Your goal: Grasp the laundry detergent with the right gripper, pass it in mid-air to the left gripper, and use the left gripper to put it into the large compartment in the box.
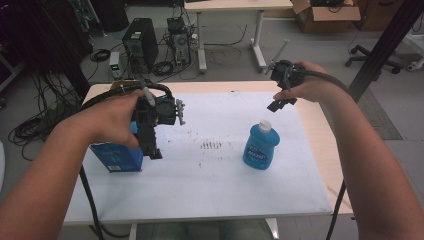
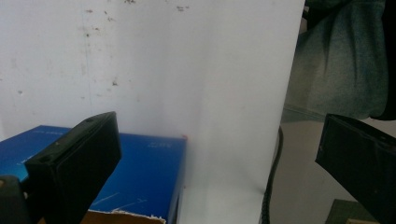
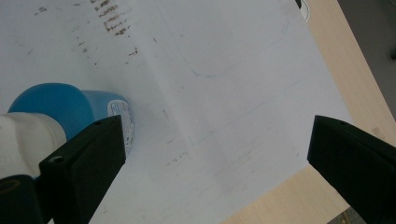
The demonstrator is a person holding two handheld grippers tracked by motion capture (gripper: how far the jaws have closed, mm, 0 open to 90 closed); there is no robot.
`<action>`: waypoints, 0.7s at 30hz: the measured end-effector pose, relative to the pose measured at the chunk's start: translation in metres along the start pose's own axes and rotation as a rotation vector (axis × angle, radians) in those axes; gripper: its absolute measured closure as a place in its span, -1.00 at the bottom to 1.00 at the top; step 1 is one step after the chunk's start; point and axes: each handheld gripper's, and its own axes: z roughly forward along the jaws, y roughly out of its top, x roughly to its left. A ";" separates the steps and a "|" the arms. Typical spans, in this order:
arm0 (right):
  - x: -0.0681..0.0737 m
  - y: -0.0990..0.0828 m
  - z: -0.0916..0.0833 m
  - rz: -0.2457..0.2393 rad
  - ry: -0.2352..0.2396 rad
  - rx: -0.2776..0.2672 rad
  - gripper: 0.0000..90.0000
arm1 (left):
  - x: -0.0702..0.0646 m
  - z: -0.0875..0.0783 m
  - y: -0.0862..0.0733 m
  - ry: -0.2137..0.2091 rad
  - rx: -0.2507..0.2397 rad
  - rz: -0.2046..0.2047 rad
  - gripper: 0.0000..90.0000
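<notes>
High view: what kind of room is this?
Probably a lab or workshop. Computer towers sit on the floor amid loose cables, a cardboard box lies by another desk, and an office chair stands at the right.

The left gripper (image 1: 152, 131) covers part of the box (image 1: 116, 159); the bottle (image 3: 60, 119) is cut off by the picture's edge, its label too small to read.

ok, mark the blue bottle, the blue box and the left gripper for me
blue bottle (image 1: 260, 148): high view, on its label, mid-body.
blue box (image 2: 140, 168): left gripper view, on its blue top face.
left gripper (image 1: 154, 153): high view, midway between its fingertips, above the box.
</notes>
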 end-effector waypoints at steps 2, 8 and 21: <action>0.000 0.000 0.000 0.002 0.000 0.001 -0.90 | 0.000 0.000 -0.001 0.003 0.002 -0.001 -0.99; -0.003 -0.001 -0.001 0.012 -0.011 -0.008 -0.90 | -0.002 0.005 0.001 -0.002 0.022 0.014 -0.99; 0.001 -0.018 -0.004 0.036 -0.021 -0.020 -0.90 | -0.008 0.013 0.003 0.000 0.027 0.028 -1.00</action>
